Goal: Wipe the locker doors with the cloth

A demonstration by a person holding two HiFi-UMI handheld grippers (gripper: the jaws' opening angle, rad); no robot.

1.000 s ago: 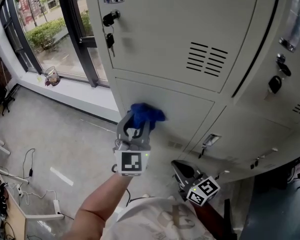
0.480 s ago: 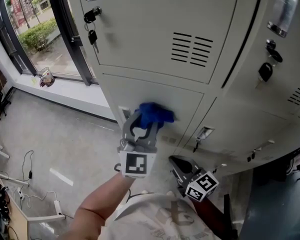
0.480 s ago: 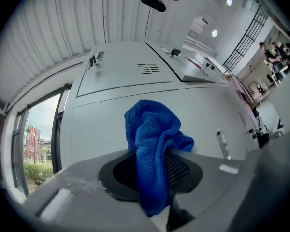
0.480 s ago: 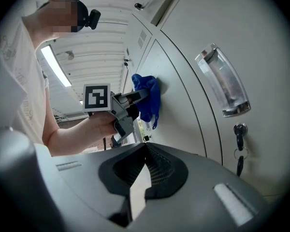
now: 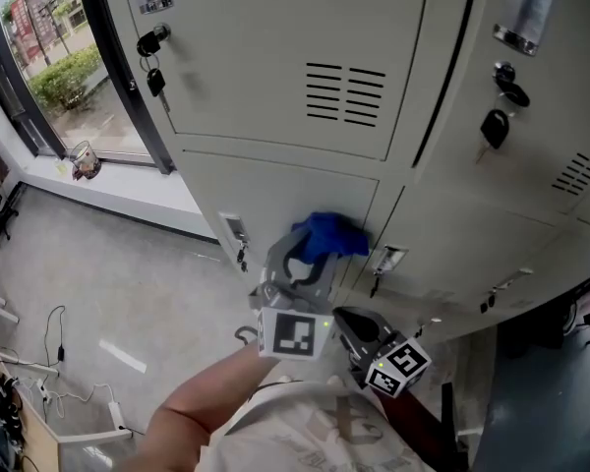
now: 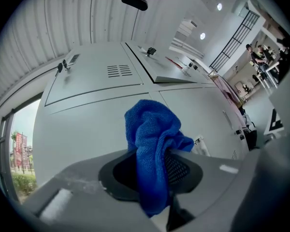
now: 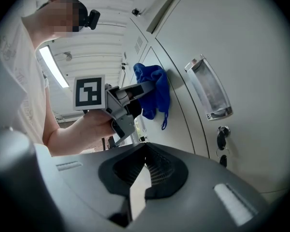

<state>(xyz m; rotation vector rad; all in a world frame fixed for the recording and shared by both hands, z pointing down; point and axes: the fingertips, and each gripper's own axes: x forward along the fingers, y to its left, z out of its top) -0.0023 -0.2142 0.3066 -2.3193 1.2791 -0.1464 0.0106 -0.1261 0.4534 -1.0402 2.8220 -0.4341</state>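
Nearest the camera are the person's white printed shirt (image 5: 315, 431) and bare left forearm (image 5: 197, 411). That arm carries the left gripper (image 5: 310, 256), whose jaws are clamped on a crumpled blue terry cloth (image 5: 326, 234). In the left gripper view the cloth (image 6: 152, 139) stands bunched up between the jaws of the left gripper (image 6: 154, 170) and spills out past their tips.

Just right of it and lower, the right gripper (image 5: 350, 323) hangs near the person's body. In its own view the right gripper (image 7: 142, 170) has its jaw tips drawn together with nothing between them. It looks along the locker face towards the cloth (image 7: 153, 93).

The cloth is pressed against the lower pale grey metal locker door (image 5: 275, 195), near that door's right edge. A small latch plate (image 5: 234, 232) sits to its left, and another handle (image 5: 385, 260) is on the neighbouring door to the right.

Above is an upper locker door (image 5: 256, 47) with a block of louvre slots (image 5: 344, 93) and a key bunch (image 5: 155, 75) hanging from its lock at the left. The next column to the right has a black key fob (image 5: 494, 126).

To the left the grey concrete floor (image 5: 108, 264) carries loose cables (image 5: 54, 327) and a white tape mark (image 5: 123, 355). Farther left a dark-framed window (image 5: 98, 57) runs down to a low white sill (image 5: 128, 180), where a small container (image 5: 82, 160) stands. A green hedge (image 5: 54, 79) shows outside.
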